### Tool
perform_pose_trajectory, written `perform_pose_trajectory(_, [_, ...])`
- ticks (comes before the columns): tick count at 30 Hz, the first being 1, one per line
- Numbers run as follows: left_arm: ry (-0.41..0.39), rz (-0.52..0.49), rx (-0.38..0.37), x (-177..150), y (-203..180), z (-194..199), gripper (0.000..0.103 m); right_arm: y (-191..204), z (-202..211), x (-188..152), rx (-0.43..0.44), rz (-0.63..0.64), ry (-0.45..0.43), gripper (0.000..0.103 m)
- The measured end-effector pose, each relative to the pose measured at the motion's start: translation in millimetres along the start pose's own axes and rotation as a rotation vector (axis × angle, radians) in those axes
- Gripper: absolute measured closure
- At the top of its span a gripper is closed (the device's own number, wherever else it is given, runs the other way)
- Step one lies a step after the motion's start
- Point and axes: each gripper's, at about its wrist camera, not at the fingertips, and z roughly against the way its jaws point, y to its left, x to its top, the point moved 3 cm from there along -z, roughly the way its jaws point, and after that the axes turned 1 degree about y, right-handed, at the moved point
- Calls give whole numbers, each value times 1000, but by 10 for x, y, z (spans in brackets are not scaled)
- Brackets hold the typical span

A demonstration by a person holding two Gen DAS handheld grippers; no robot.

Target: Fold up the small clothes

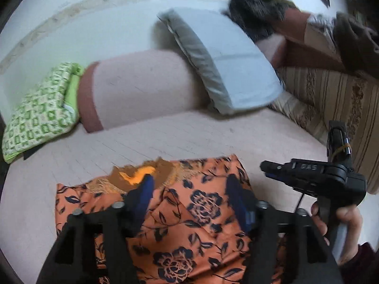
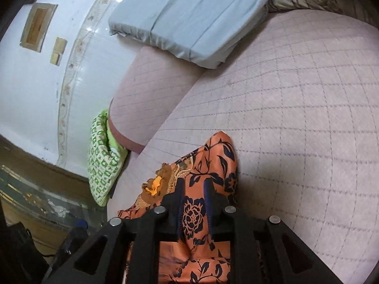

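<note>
Spread just beyond and under the left gripper's [image 1: 189,189] parted, empty fingers, the orange floral garment [image 1: 189,217] on the pink quilted bed [image 2: 296,94] looks light, limp and slippery, best pinched at a hem, while the right gripper [image 2: 193,189] straddles a fold, seemingly unclamped.

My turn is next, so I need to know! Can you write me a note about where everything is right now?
Left claw: open, over the orange flowered garment, holding nothing.
Right claw: open, narrower; cloth shows between its fingers, no grip seen.
Garment: lies bunched on the pink quilted cover, embroidered neck at the far end.
Done: unclear, maybe one fold.
Left: smooth it, finish folding.
</note>
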Motion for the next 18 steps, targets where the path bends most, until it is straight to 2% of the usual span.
perform_pose_trajectory(1, [-17, 45, -11, -24, 140, 53, 26, 9, 14, 1, 1, 8, -1, 49])
perform_pose_trajectory(2, [-31, 91, -20, -43, 246, 99, 24, 14, 42, -14, -2, 18, -12, 26])
perform_pose_trajectory(3, [-55, 181, -16, -90, 512, 154, 22, 43, 48, -25, -5, 24, -32, 24])
perform_pose_trajectory(5, [-62, 265, 53, -165, 812, 164, 21, 132, 19, -63, -4, 58, -34, 24])
perform_pose_trajectory(7, [-7, 327, 189, -330, 1252, 86, 21, 275, -97, -152, 14, 104, 29, 24])
perform_pose_trajectory(9, [53, 388, 287, -527, 1621, 11, 21, 424, -246, -296, 22, 158, 99, 24])
perform_pose_trajectory(11, [85, 448, 337, -715, 1871, -71, 22, 613, -393, -514, 7, 255, 156, 24])
perform_pose_trajectory(12, [104, 487, 373, -845, 2031, -122, 22, 739, -470, -635, -14, 331, 175, 24])
perform_pose_trajectory(14, [139, 501, 426, -1040, 2184, -254, 22, 990, -602, -911, -56, 511, 219, 24])
perform_pose_trajectory(16, [220, 496, 484, -1212, 2368, -441, 22, 1161, -736, -1217, -126, 682, 288, 24])
perform_pose_trajectory(18, [263, 503, 511, -1285, 2477, -560, 22, 1193, -858, -1446, -214, 780, 315, 24])
